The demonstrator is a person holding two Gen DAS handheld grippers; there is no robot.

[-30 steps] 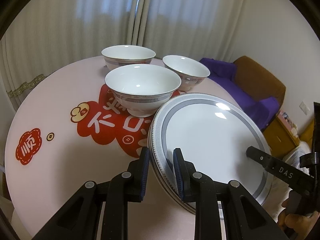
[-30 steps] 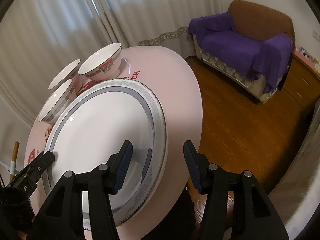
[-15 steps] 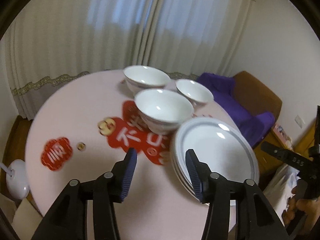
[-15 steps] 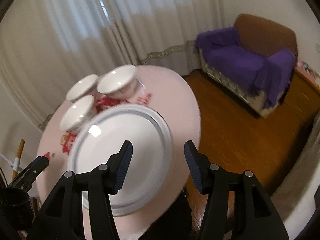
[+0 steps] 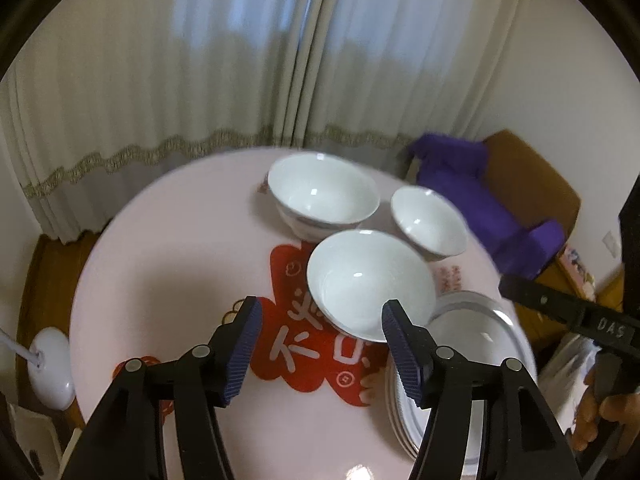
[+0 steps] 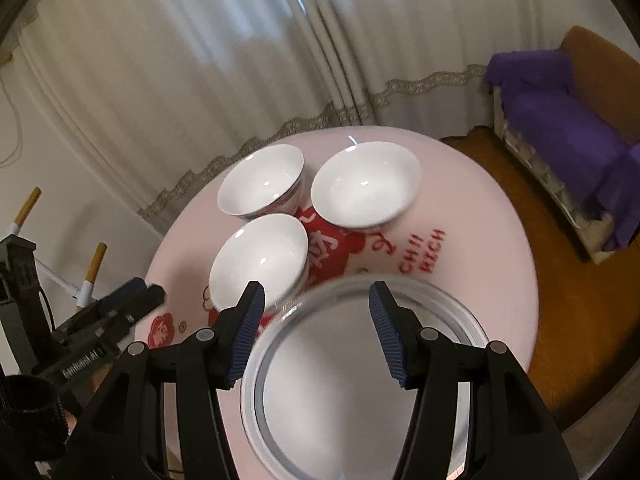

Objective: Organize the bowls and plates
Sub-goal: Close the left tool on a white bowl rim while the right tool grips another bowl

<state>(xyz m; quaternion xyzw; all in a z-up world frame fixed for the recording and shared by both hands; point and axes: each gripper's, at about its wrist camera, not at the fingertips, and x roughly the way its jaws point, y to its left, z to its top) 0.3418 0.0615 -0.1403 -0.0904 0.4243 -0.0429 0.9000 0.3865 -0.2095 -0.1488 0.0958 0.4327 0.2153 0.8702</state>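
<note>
While both grippers hang above the round pink table [image 6: 472, 216], neither has hold of anything. Left gripper [image 5: 322, 344]: jaws have just been opening, now abt half apart, only air btwn the blue ribbed pads. Right gripper [image 6: 316, 330]: jaws also abt half apart, empty, over the stack of white plates w/ grey patterned rims [image 6: 352, 384]. In the right wrist view that stack sits at the table's 6 o'clock edge; three white ceramic bowls [image 6: 260, 264] cluster toward 11–12 o'clock, close together, upright, on a red cartoon decal w/ white characters [image 6: 332, 248]. In the left wrist view the plates lie at 4 o'clock, nearest bowl just beside them. Cream curtains [image 5: 280, 60] behind; purple-draped sofa [image 6: 560, 128] at 2 o'clock.
</note>
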